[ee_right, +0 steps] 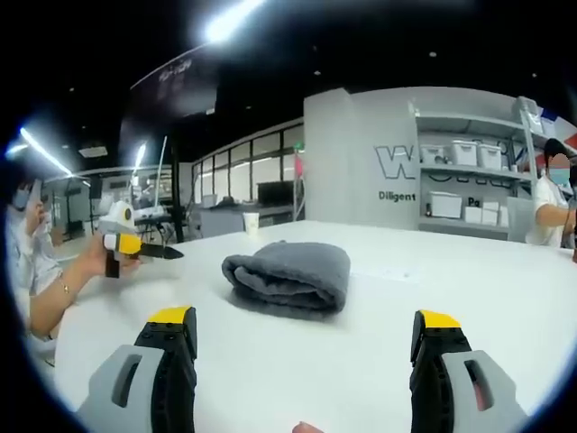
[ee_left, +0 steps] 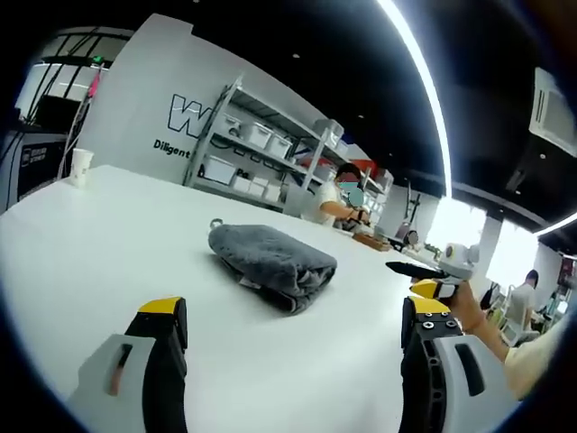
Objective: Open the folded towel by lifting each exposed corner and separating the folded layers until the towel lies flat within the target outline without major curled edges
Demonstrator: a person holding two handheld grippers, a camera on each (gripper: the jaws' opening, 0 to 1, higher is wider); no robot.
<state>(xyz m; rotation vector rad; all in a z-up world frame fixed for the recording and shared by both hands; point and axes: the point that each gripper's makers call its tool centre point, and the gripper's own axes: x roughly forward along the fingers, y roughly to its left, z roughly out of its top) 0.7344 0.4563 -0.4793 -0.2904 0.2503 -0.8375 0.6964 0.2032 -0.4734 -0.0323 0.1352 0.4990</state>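
Resting folded on a white table (ee_left: 81,262), a grey towel (ee_left: 270,260) lies in a thick bundle, with a small loop at its far end and a pale tag at its near edge. In the left gripper view, the left gripper (ee_left: 293,329) hangs over the tabletop short of the towel, its yellow-tipped jaws spread wide and holding nothing. At the right edge of that view a hand (ee_left: 469,311) holds the right gripper (ee_left: 406,268), its dark jaws pointing towards the towel but well apart from it.

In the right gripper view the same towel (ee_right: 290,276) sits ahead, rounded fold facing the camera, while the right gripper (ee_right: 302,327) has its jaws set wide and empty above the table (ee_right: 505,271). The left gripper (ee_right: 171,253) shows at the left, held in a person's hand (ee_right: 90,262), clear of the cloth.

Behind the table stand a paper cup (ee_left: 81,166), shelves (ee_left: 257,149) stacked with white bins, and a seated person (ee_left: 338,203) at the far side.
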